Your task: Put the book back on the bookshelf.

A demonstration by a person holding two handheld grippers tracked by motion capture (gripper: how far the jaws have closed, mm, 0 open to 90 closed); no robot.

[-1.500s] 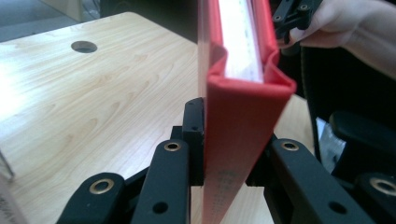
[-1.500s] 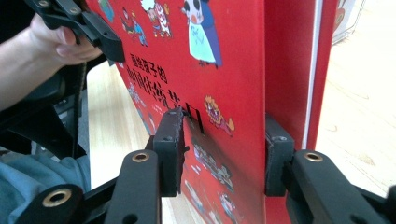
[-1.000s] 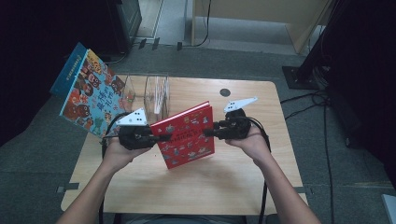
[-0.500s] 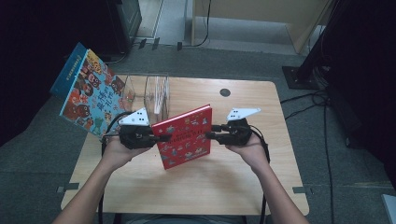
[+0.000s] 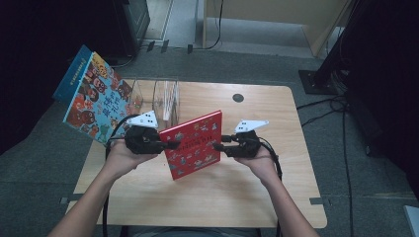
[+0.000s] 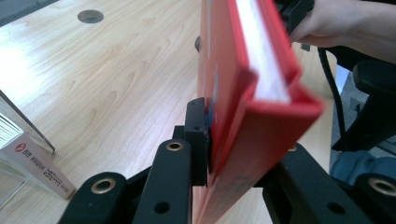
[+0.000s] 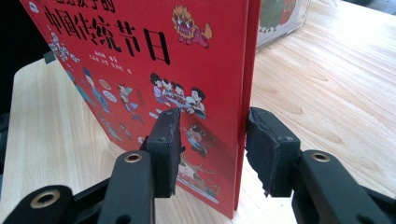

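A red picture book (image 5: 193, 144) hangs above the wooden table (image 5: 276, 197), its cover tilted toward the camera. My left gripper (image 5: 172, 144) is shut on the book's left edge. In the left gripper view its pad (image 6: 200, 135) presses flat on the red cover (image 6: 243, 93). My right gripper (image 5: 218, 146) is at the book's right edge. Its jaws have just been opening. In the right gripper view the book (image 7: 140, 70) stands between them and the pads (image 7: 264, 149) do not press on it.
A clear acrylic book stand (image 5: 165, 98) sits at the table's back left, also the stand (image 6: 18, 154). A blue picture book (image 5: 94, 98) leans beyond the table's left edge. A round cable hole (image 5: 238, 98) lies behind the book.
My right hand has sunk a little toward the table beside the book's right edge. The left gripper and the red book have stayed about where they were.
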